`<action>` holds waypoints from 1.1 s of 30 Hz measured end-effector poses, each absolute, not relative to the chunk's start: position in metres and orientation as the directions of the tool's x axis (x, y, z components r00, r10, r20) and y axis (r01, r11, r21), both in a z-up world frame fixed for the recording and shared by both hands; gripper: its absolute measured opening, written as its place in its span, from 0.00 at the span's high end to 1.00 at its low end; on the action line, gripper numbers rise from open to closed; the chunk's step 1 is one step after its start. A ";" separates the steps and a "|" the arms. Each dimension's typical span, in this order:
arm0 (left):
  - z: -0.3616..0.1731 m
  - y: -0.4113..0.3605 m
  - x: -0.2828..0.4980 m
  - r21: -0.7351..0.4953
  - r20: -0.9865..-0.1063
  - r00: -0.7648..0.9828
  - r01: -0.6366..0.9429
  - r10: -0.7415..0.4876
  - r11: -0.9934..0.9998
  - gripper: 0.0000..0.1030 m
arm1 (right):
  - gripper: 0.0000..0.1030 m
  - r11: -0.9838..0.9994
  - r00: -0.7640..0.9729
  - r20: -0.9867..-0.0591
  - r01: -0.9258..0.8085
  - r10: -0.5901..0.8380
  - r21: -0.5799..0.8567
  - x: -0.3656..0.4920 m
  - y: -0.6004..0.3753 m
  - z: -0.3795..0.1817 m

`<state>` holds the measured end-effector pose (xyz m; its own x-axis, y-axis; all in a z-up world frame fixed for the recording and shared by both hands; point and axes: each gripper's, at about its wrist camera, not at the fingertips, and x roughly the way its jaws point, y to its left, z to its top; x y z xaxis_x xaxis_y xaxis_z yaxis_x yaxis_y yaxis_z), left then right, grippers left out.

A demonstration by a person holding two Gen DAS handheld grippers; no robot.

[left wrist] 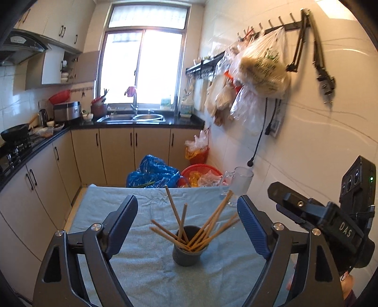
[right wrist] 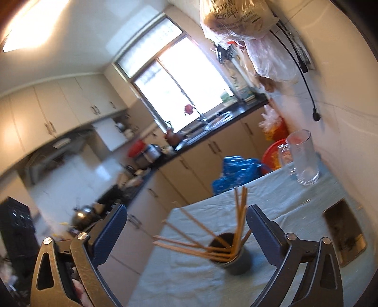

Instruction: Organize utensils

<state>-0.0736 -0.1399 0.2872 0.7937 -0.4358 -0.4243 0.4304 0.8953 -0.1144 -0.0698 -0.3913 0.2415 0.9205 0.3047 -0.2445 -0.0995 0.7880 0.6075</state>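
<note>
Chopsticks [left wrist: 200, 226] all stood splayed in the grey holder [left wrist: 187, 250] mid-bench [left wrist: 146, 278], nothing loose around it; my left claw [left wrist: 187, 226] and right claw [right wrist: 186, 233] gaped wide, empty. Organizing looked nearly done.

**Readable lettering: two spots**

The black camera mount [left wrist: 340, 226] on the other handheld gripper, seen at the right edge of the left wrist view, carries raised letters "DAS".

The plastic bag [right wrist: 236, 17] hanging on the wall has printed Chinese characters; "新鲜" can be made out in the right wrist view, and the smaller lines under it are too blurred to read.
</note>
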 end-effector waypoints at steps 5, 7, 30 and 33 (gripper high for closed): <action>0.290 -0.121 -0.115 -0.114 -0.381 0.814 0.429 -0.439 0.896 0.13 | 0.00 0.718 0.898 -0.184 -0.181 0.399 0.673 -0.106 -0.390 0.234; 0.287 -0.113 -0.131 -0.113 -0.371 0.821 0.424 -0.434 0.899 0.11 | 0.00 0.716 0.881 -0.204 -0.191 0.427 0.672 -0.119 -0.386 0.229; 0.208 -0.063 -0.230 -0.009 -0.354 0.922 0.163 -0.155 0.987 0.00 | 0.00 0.866 0.903 -0.407 0.091 0.135 0.491 -0.236 -0.351 0.165; 0.204 -0.058 -0.234 -0.011 -0.353 0.926 0.134 -0.129 0.991 0.00 | 0.00 0.893 0.892 -0.446 0.137 0.077 0.428 -0.241 -0.350 0.157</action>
